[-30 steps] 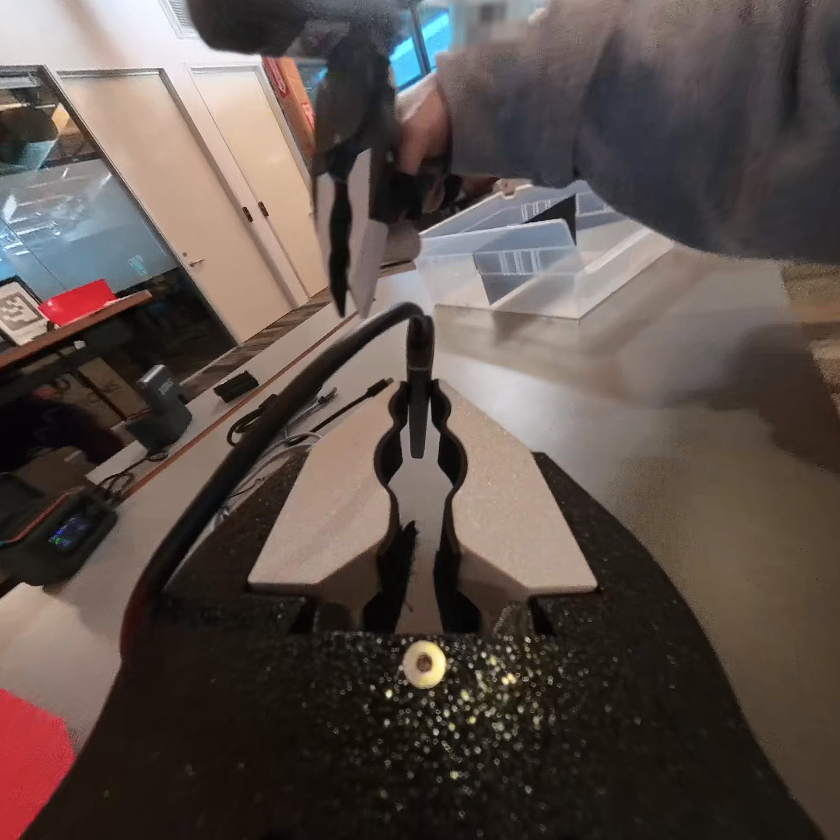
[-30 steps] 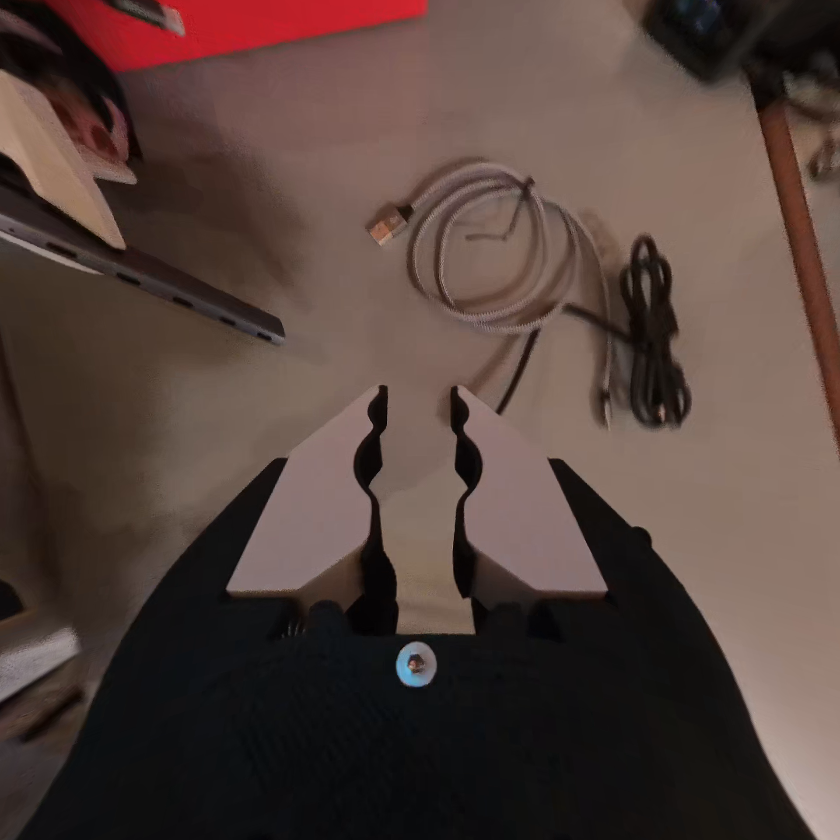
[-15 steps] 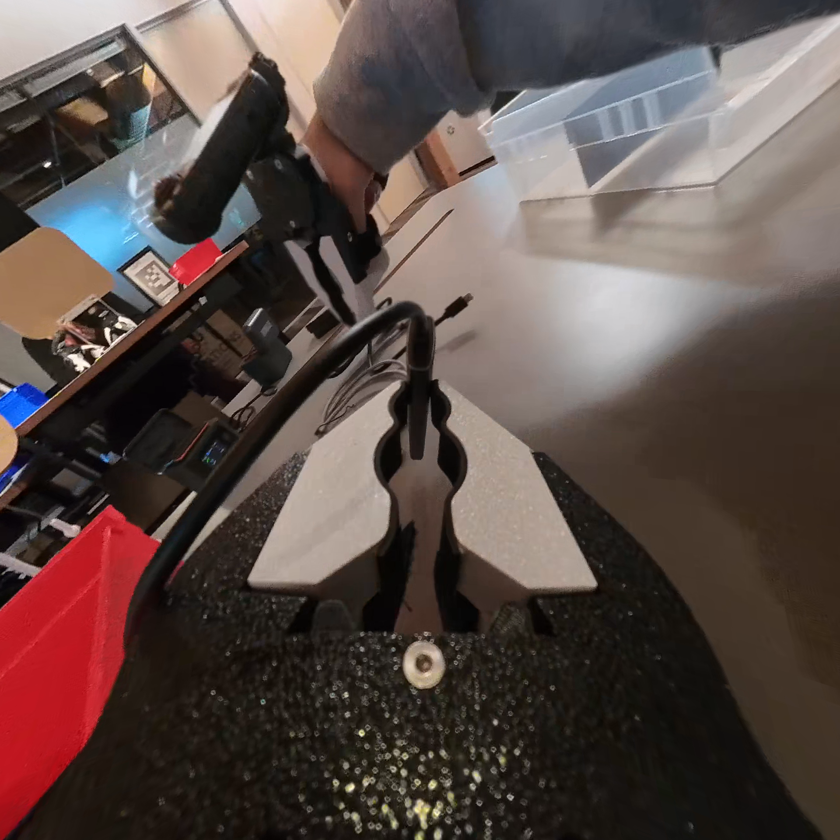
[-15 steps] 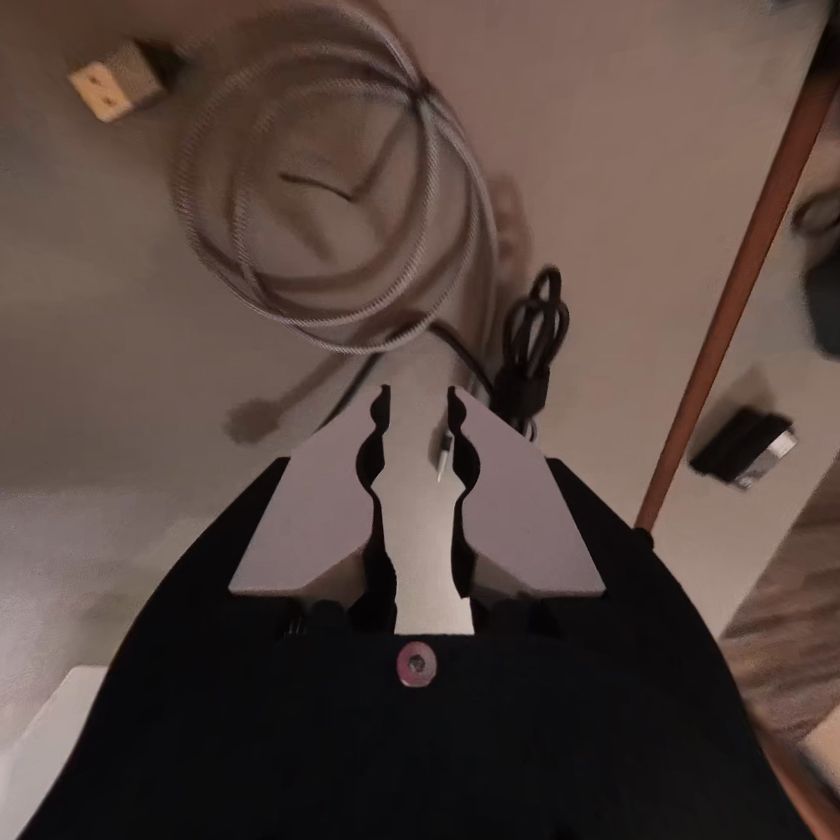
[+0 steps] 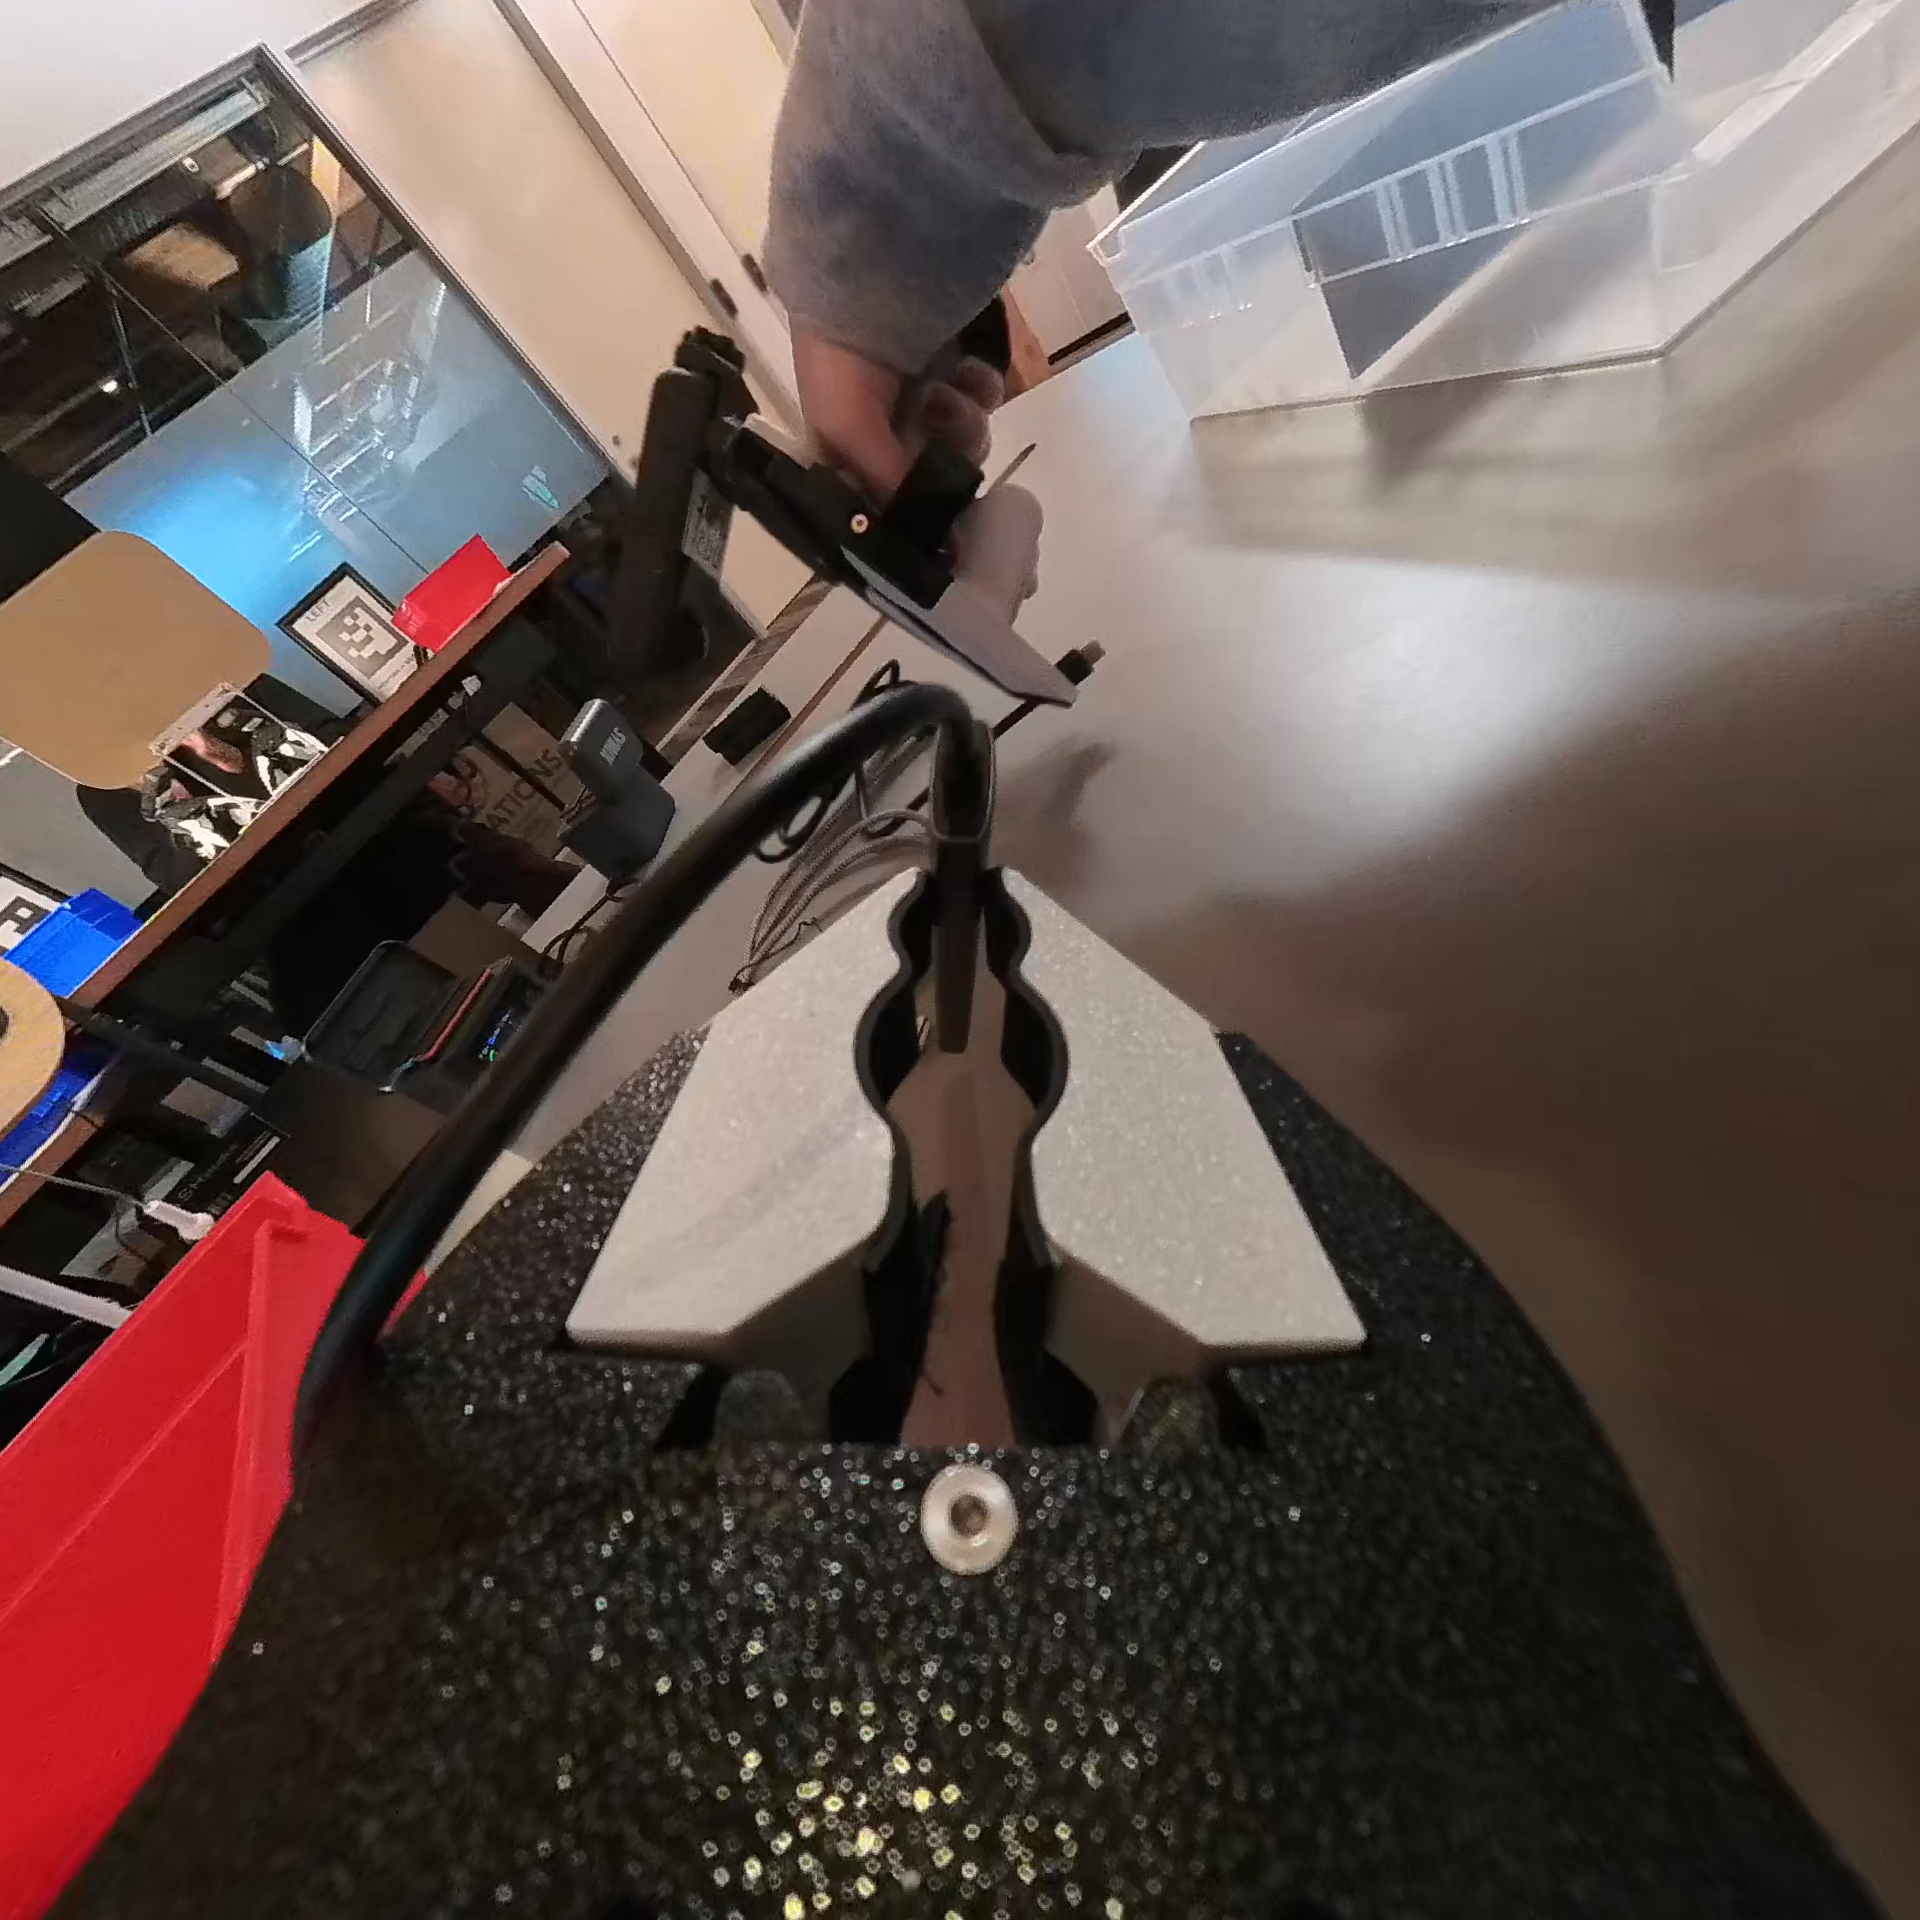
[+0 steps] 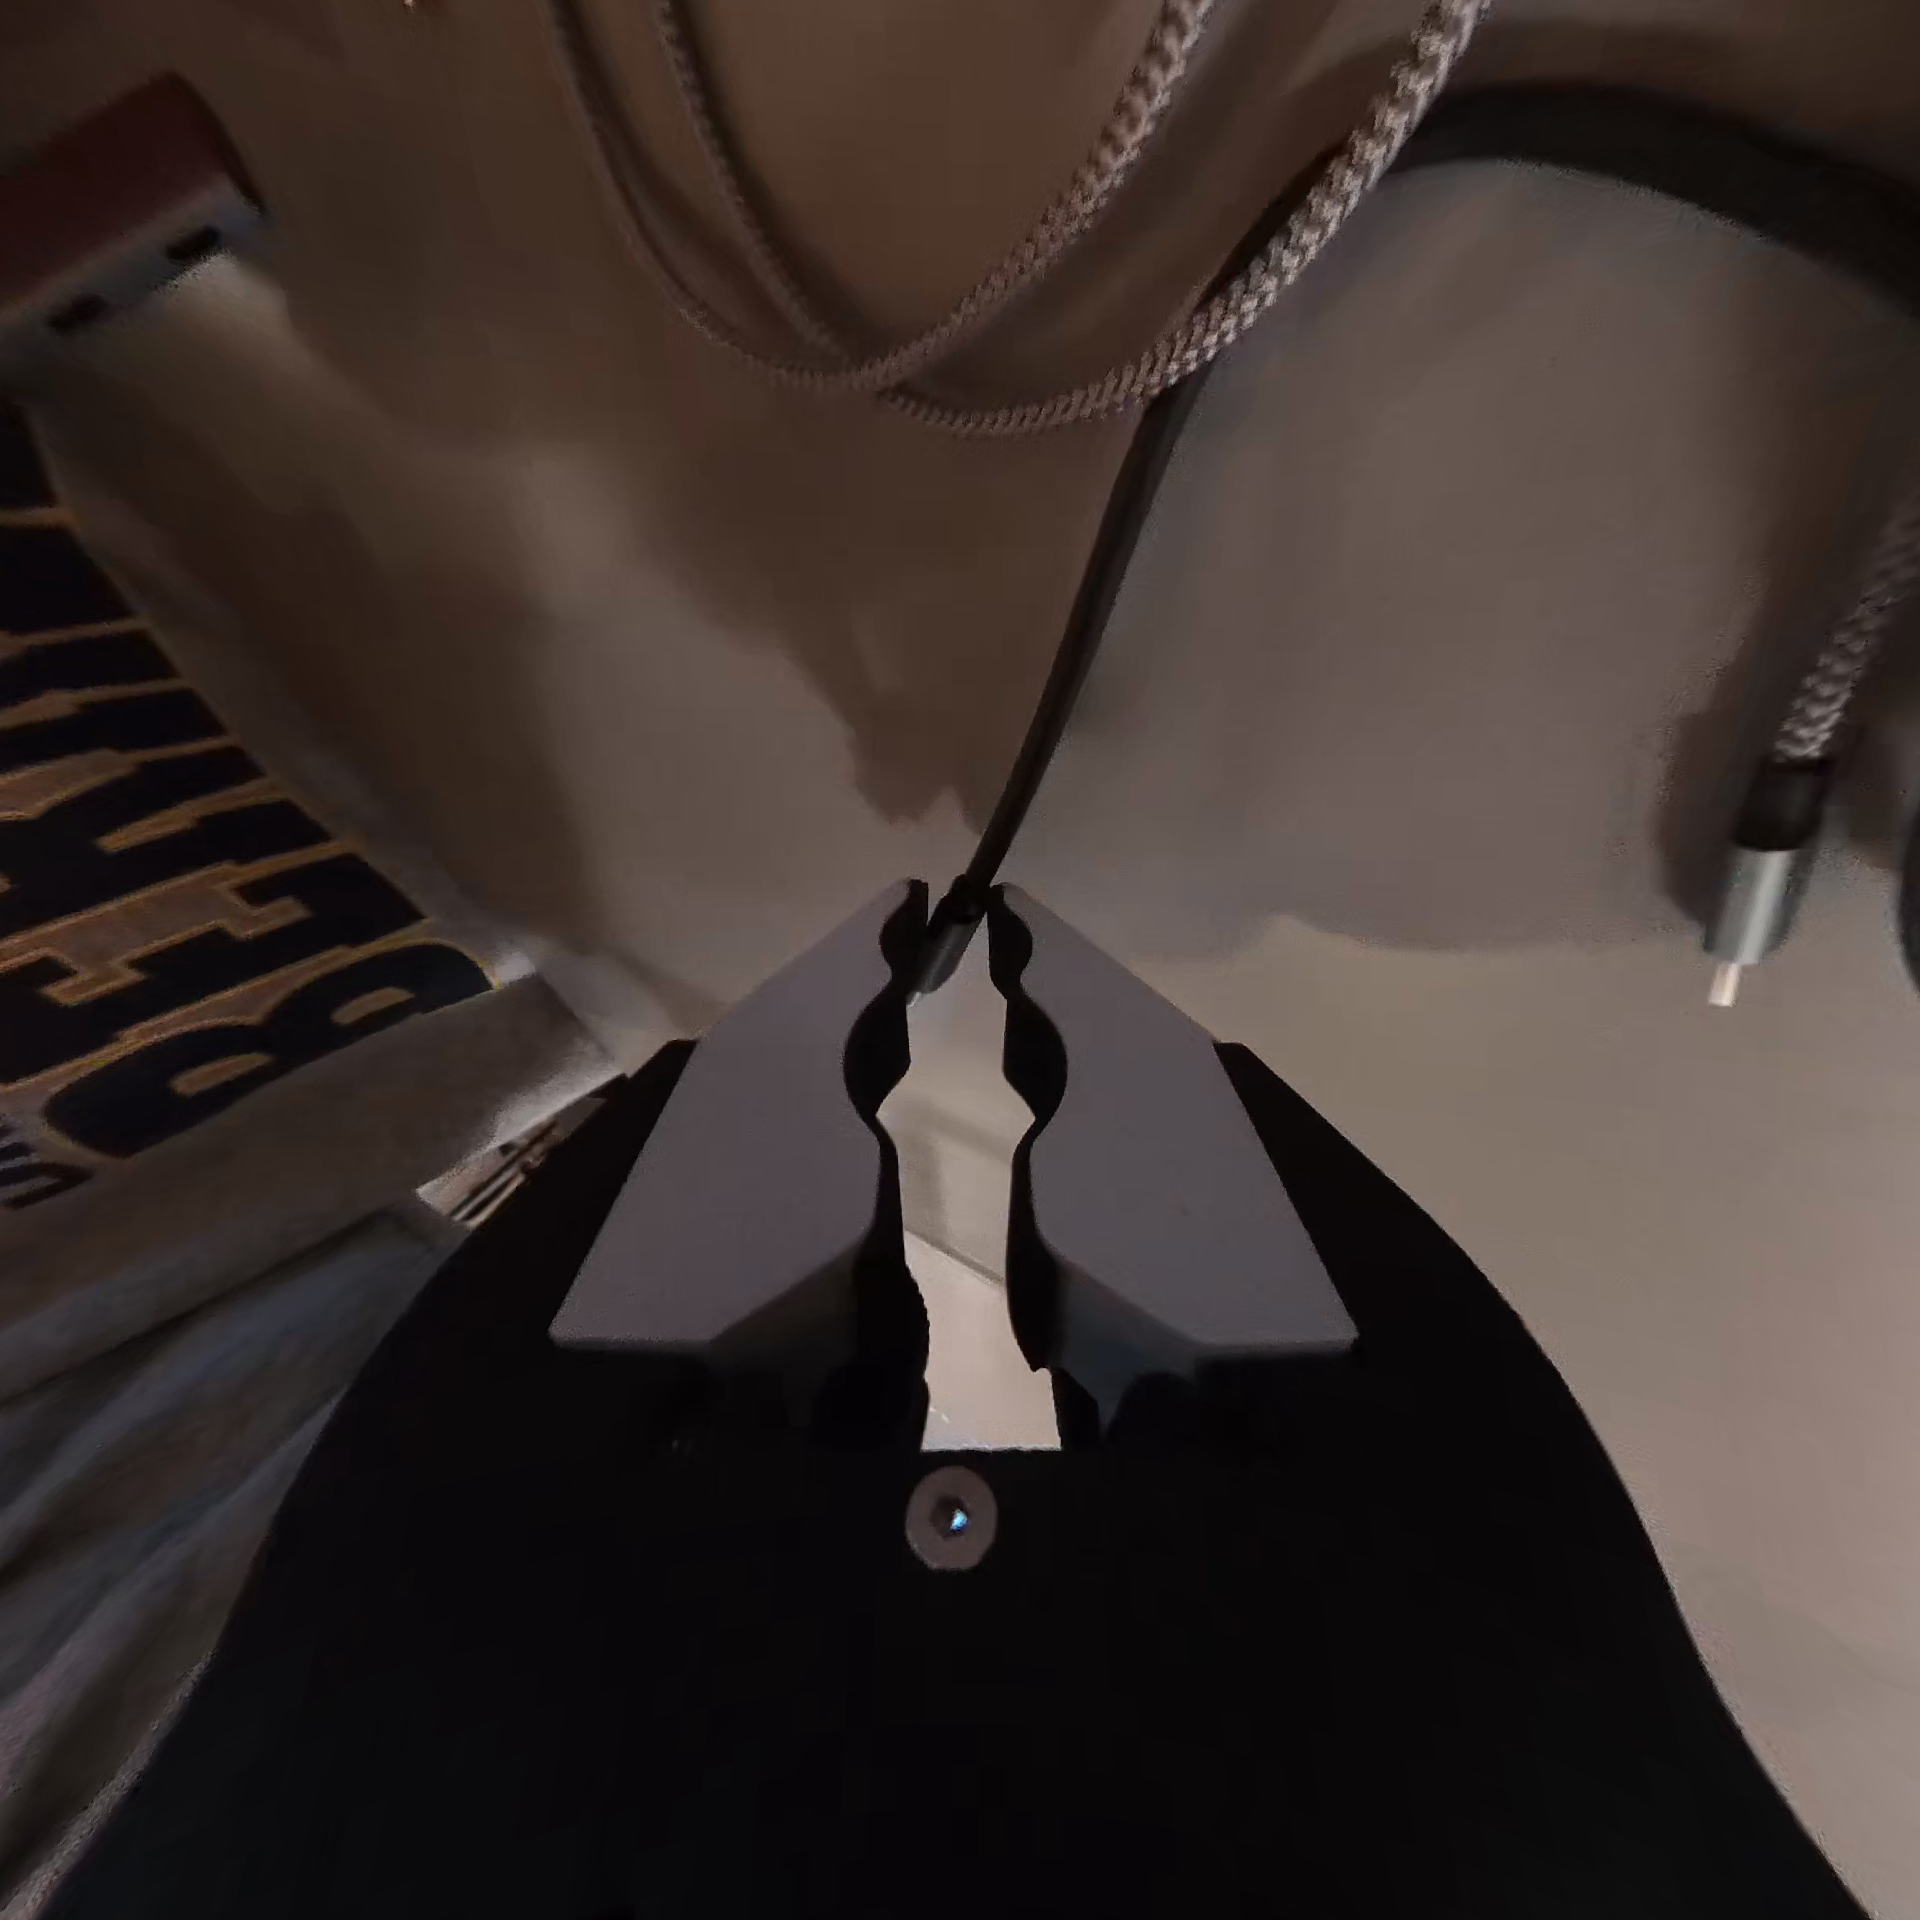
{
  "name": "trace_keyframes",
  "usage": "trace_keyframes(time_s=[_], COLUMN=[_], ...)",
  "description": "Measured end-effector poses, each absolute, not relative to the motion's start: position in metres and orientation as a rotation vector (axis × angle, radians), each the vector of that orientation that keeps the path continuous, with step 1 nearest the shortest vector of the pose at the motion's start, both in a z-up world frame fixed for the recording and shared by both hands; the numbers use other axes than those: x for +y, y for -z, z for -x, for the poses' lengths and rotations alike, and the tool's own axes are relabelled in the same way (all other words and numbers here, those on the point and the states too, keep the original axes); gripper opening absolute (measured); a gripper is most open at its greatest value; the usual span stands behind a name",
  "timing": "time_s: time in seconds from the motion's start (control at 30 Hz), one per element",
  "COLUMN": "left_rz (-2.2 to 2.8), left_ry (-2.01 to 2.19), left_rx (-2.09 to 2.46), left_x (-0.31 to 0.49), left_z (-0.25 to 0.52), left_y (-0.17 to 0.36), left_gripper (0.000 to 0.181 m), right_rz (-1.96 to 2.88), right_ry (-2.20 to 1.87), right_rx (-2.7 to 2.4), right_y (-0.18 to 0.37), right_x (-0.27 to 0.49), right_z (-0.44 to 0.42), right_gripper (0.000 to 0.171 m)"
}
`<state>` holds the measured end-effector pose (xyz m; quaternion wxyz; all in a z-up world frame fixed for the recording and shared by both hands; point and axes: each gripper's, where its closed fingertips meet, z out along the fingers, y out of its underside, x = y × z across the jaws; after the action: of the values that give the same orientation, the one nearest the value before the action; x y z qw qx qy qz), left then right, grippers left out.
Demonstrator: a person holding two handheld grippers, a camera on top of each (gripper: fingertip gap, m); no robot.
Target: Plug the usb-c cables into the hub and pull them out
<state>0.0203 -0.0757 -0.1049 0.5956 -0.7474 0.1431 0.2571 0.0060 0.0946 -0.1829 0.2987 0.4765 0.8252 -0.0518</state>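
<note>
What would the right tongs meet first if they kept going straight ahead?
The right tongs already have the thin black cable's plug at their tips. Straight on lies the table, then probably the braided grey cable; depth is unclear.

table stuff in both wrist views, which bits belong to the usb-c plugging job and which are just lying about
Job:
black cable in left gripper
thin dark cable's plug between right gripper fingers
braided grey cable

Lying about:
clear plastic box
red bin
</note>
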Motion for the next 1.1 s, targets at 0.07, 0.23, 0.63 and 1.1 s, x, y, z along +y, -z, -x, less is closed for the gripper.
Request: trace_keyframes(time_s=[0.07, 0.23, 0.63, 1.1], left_rz=[1.743, 1.689, 1.458, 1.209], left_ry=[-0.6, -0.551, 0.033, 0.642], left_rx=[0.324, 0.218, 0.005, 0.077], left_x=[-0.076, -0.081, -0.067, -0.067], left_z=[-0.019, -0.013, -0.038, -0.081], left_y=[0.106, 0.093, 0.044, -0.007], left_gripper=[0.008, 0.008, 0.008, 0.007], right_rz=[-1.285, -1.29, -1.108, -0.746], right_ry=[0.28, 1.036, 2.512, 2.613], right_rx=[2.188, 2.235, 2.17, 2.292], right_y=[0.177, 0.129, 0.006, -0.041], right_x=[0.083, 0.026, -0.024, -0.066], right_z=[-0.002, 0.032, -0.007, -0.077], right_gripper=[0.009, 0.009, 0.007, 0.006])
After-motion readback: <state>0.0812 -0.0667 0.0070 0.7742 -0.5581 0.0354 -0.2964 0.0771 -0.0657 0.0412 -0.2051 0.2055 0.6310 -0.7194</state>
